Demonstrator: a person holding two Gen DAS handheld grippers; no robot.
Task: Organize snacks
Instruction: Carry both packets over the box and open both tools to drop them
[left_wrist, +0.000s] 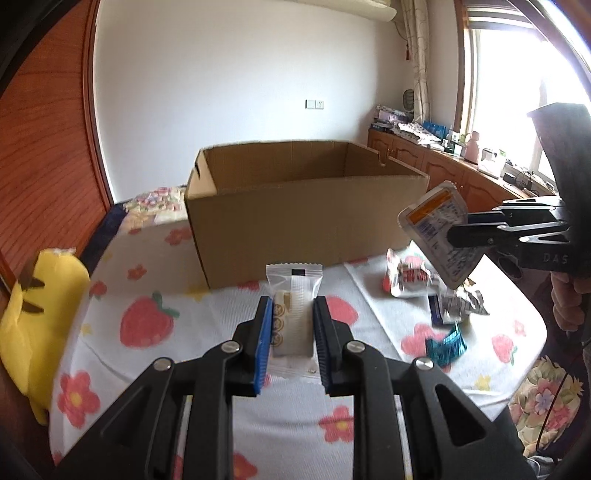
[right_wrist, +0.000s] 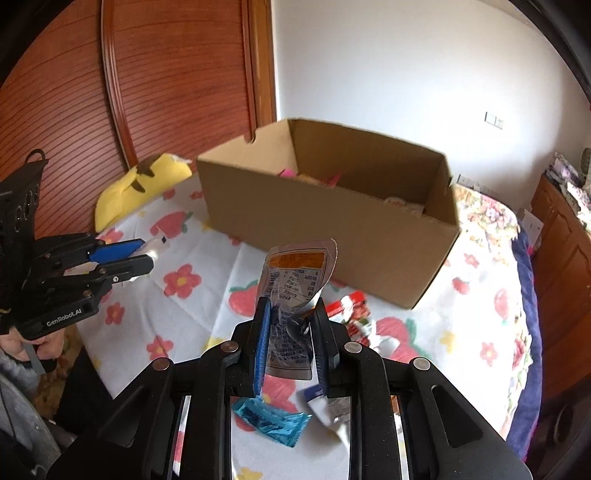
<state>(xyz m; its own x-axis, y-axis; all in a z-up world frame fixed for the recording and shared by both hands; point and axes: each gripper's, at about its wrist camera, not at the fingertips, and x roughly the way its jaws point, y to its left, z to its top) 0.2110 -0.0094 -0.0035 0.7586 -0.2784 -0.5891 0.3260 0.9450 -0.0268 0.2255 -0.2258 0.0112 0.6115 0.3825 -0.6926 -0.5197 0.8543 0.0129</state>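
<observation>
white wrapped snack (left_wrist: 293, 317) clamped in left gripper (left_wrist: 293, 334), raised in front of cardboard box (left_wrist: 295, 225) | silver pouch with orange band (right_wrist: 293, 295) (print too small to read) pinched by right gripper (right_wrist: 291, 338), "GenRobot.AI" on left gripper body | box holds pink-wrapped items (right_wrist: 291, 173) | teal packet (right_wrist: 271, 419), red-white packet (right_wrist: 351, 314) on floral cloth (right_wrist: 192, 314) before box

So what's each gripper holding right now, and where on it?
The left gripper grips a white snack packet by its sides, near the lower end. The right gripper grips a silver pouch with an orange band by its lower half.
</observation>
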